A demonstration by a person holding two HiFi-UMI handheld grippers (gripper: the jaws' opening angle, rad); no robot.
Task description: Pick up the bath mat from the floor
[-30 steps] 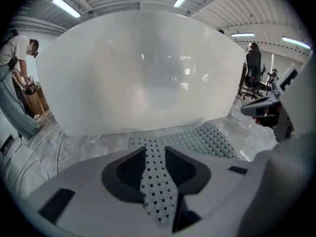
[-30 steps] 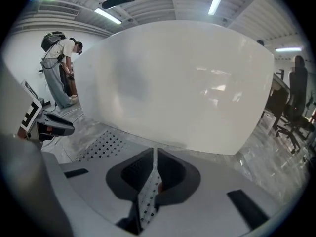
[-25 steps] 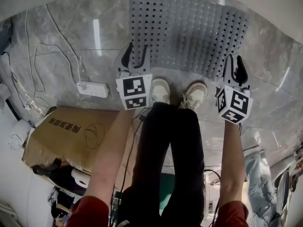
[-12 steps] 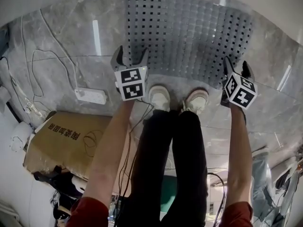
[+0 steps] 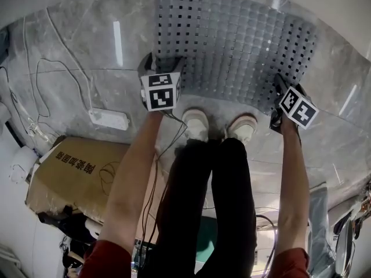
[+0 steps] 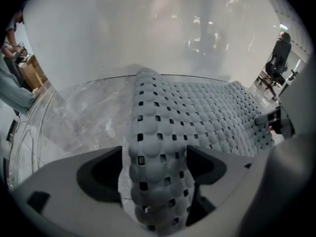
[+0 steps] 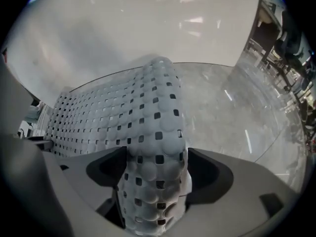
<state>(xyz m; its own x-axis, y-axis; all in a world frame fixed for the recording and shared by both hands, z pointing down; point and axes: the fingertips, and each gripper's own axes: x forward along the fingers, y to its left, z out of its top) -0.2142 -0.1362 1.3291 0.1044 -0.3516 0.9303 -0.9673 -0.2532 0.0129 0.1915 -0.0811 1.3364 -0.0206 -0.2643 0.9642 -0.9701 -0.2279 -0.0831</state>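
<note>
A grey bath mat [image 5: 232,39] with rows of square holes lies on the marble floor by the white wall. My left gripper [image 5: 162,63] is at the mat's near left corner and my right gripper [image 5: 280,88] at its near right corner. In the left gripper view a raised fold of the mat [image 6: 157,147] runs between the jaws of the left gripper [image 6: 154,168], which are opening. The right gripper view shows the same: a humped fold of the mat [image 7: 157,127] sits between the opening jaws of the right gripper [image 7: 155,176]. I see no firm pinch by either gripper.
The person's two light shoes [image 5: 196,122] [image 5: 241,126] stand just short of the mat's near edge. A white power strip [image 5: 108,119] with trailing cables lies left of them. A flattened cardboard box [image 5: 75,175] sits at the lower left. The white wall [image 6: 148,43] rises behind the mat.
Both grippers have gone forward and down to the mat's near edge. Their marker cubes now tilt up toward the head camera and hide the fingers.
</note>
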